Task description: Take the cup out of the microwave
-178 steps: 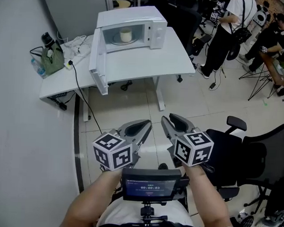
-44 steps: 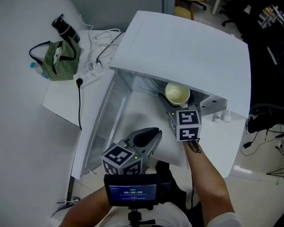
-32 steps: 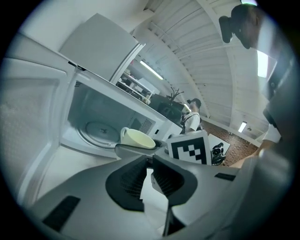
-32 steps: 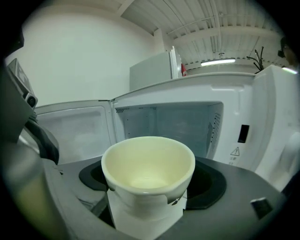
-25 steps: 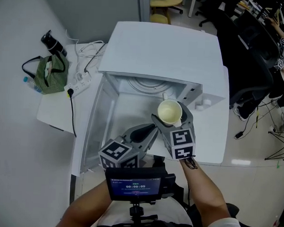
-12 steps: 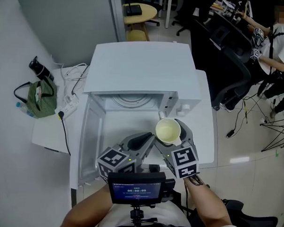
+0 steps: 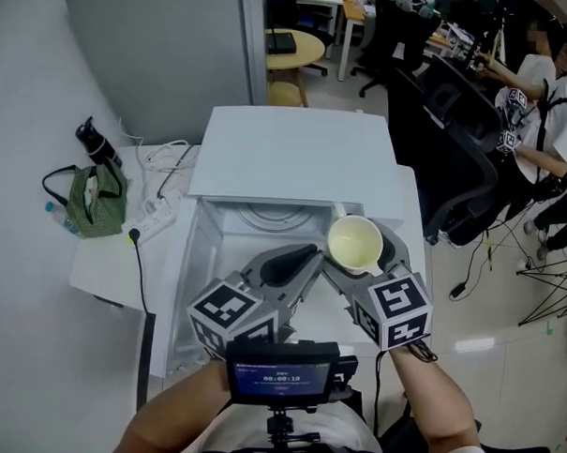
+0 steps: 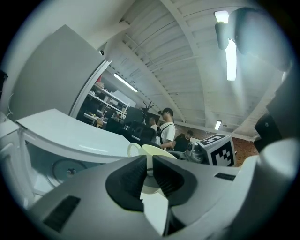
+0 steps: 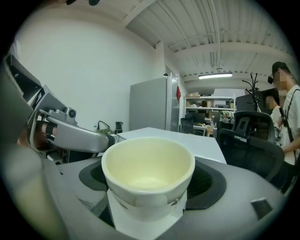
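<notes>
A cream cup (image 7: 355, 241) sits upright and empty between the jaws of my right gripper (image 7: 359, 252), which is shut on its sides. The right gripper view shows the cup (image 9: 148, 161) filling the space between the dark pads of that gripper (image 9: 148, 190). It hangs in front of the white microwave (image 7: 296, 156), above the open cavity (image 7: 265, 218). My left gripper (image 7: 304, 259) is just left of the cup, shut with nothing in it. From the left gripper (image 8: 147, 174) the cup (image 8: 157, 151) shows beyond the tips.
The microwave door (image 7: 191, 292) hangs open at the left. A green bag (image 7: 95, 201), a black bottle (image 7: 93, 140) and a power strip with cables (image 7: 157, 220) lie on the desk's left. Office chairs (image 7: 456, 135) and people (image 7: 552, 92) are at the right.
The cup has come out of the microwave cavity in my right gripper. Over the last second both grippers have risen, carrying the cup up and nearer to me.
</notes>
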